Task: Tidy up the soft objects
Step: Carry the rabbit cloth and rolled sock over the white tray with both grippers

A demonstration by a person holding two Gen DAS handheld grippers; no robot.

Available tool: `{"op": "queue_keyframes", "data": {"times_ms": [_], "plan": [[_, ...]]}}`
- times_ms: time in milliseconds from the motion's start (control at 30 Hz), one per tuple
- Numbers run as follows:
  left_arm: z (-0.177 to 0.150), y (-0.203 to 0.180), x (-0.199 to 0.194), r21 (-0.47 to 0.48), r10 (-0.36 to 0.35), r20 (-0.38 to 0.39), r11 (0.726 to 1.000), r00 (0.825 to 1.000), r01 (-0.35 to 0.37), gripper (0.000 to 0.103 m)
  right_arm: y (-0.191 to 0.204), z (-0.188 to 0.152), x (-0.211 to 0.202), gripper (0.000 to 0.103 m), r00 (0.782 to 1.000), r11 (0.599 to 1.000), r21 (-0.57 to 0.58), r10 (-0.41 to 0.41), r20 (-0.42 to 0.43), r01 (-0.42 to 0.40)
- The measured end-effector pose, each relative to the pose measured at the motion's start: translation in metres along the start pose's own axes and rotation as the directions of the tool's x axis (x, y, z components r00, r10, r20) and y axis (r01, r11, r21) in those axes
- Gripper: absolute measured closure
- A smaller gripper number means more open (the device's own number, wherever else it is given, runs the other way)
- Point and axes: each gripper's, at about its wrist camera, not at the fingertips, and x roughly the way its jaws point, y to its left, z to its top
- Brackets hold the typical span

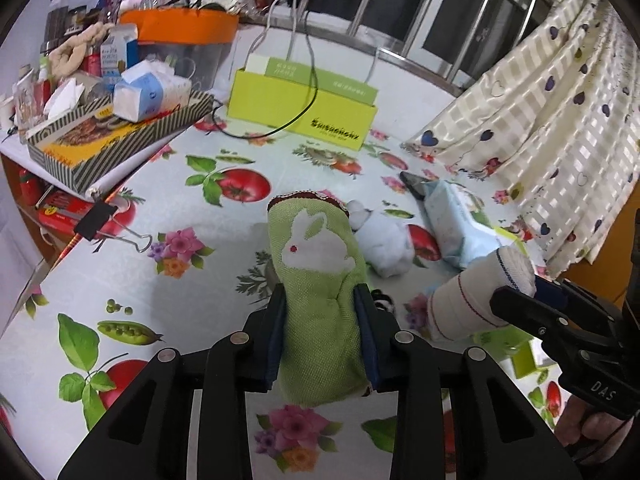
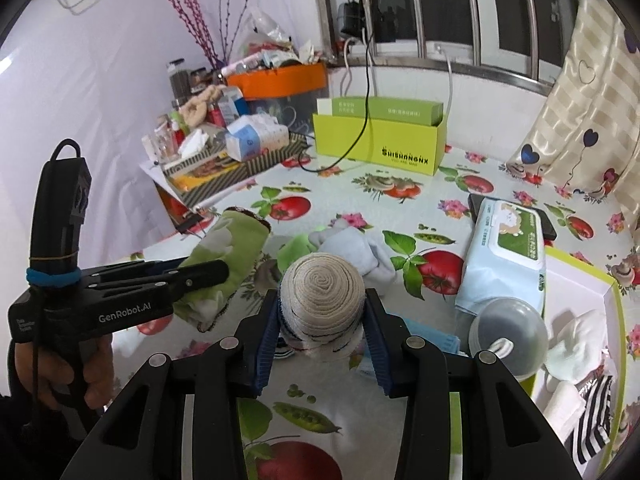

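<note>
My left gripper (image 1: 320, 300) is shut on a green sock with a white rabbit (image 1: 316, 280) and holds it above the table; it also shows in the right wrist view (image 2: 228, 256). My right gripper (image 2: 322, 312) is shut on a rolled white sock (image 2: 322, 296), seen at the right in the left wrist view (image 1: 480, 292). A pale blue sock bundle (image 1: 386, 248) lies on the flowered tablecloth (image 1: 160, 280) just beyond both. An open white box with a lime rim (image 2: 616, 312) at the right holds white and striped soft items (image 2: 588, 412).
A wet-wipes pack (image 2: 508, 256) lies on a phone (image 2: 548, 220) right of the socks. A grey dome-topped container (image 2: 508, 336) stands by the box. A lime carton (image 2: 380, 148) and a cluttered striped tray (image 1: 120, 128) stand at the back. A curtain (image 1: 540, 128) hangs right.
</note>
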Motion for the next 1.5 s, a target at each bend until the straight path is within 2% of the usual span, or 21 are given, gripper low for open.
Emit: {"op": "queue_keyframes", "data": {"times_ms": [333, 800, 1500], "plan": [[-0.001, -0.033, -0.020, 0.055, -0.046, 0.027, 0.997, 0.999, 0.044, 0.069, -0.006, -0.007, -0.036, 0.064, 0.998, 1.000, 0.023, -0.010, 0.056, 0.009], [-0.007, -0.068, -0.021, 0.113, -0.103, 0.003, 0.988, 0.995, 0.102, 0.069, -0.022, -0.018, -0.065, 0.064, 0.995, 0.998, 0.060, -0.040, 0.092, 0.034], [-0.004, -0.143, -0.011, 0.233, -0.196, -0.037, 0.952, 0.980, 0.199, 0.069, -0.084, -0.037, -0.120, 0.064, 0.972, 0.973, 0.182, -0.172, 0.160, 0.142]]}}
